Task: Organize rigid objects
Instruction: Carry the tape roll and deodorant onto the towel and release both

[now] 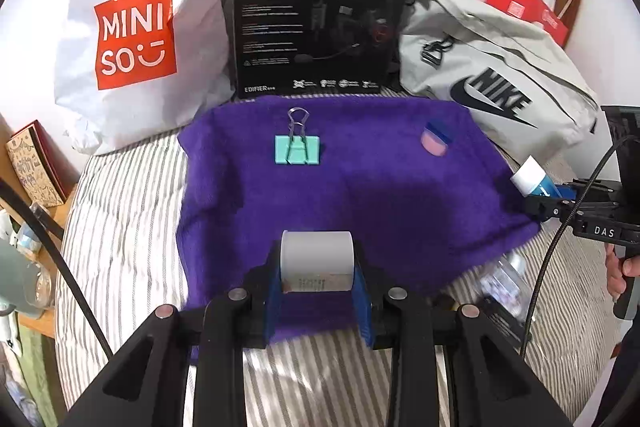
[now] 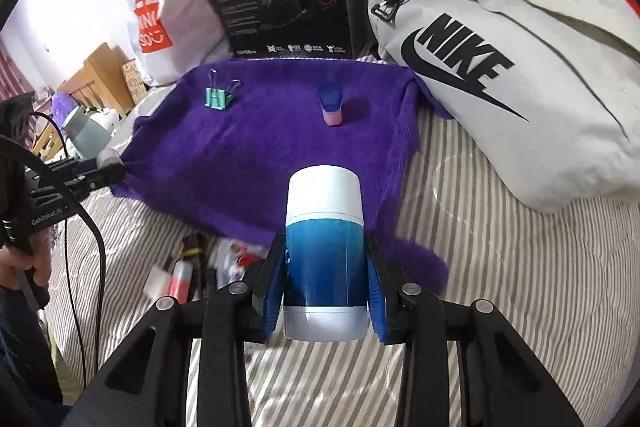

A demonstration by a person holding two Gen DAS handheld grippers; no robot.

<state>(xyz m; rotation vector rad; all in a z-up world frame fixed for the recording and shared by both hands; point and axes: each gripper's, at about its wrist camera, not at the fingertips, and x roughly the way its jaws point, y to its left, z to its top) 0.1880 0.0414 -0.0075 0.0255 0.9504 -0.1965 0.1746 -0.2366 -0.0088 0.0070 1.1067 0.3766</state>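
Striped grey-and-white bedding [image 1: 120,227] carried a purple towel [image 1: 340,187], with bags and a box lined up against the white wall behind it.

From the left wrist, the white bag [image 1: 136,27] read "MINISO" in an orange panel, the black box [image 1: 316,15] showed "G2" at its top and "EDIFIER" at its foot, and the grey bag [image 1: 492,67] read "NIKE". A mint binder clip [image 1: 298,147] and a small pink-and-blue piece [image 1: 435,141] lay apart on the towel. The left gripper [image 1: 317,279] was narrowed onto a grey cylinder [image 1: 316,261], pads pressed to its ends, above the towel's near edge. At the right edge the other tool bore "DAS".

From the right wrist, the right gripper [image 2: 325,275] clamped a blue bottle with a white cap [image 2: 325,239], lifted over the towel's near corner. Only this view showed "GenRobot.AI" on the left tool, blurred clutter [image 2: 208,263] on the bedding, and wooden furniture [image 2: 100,75] far left.
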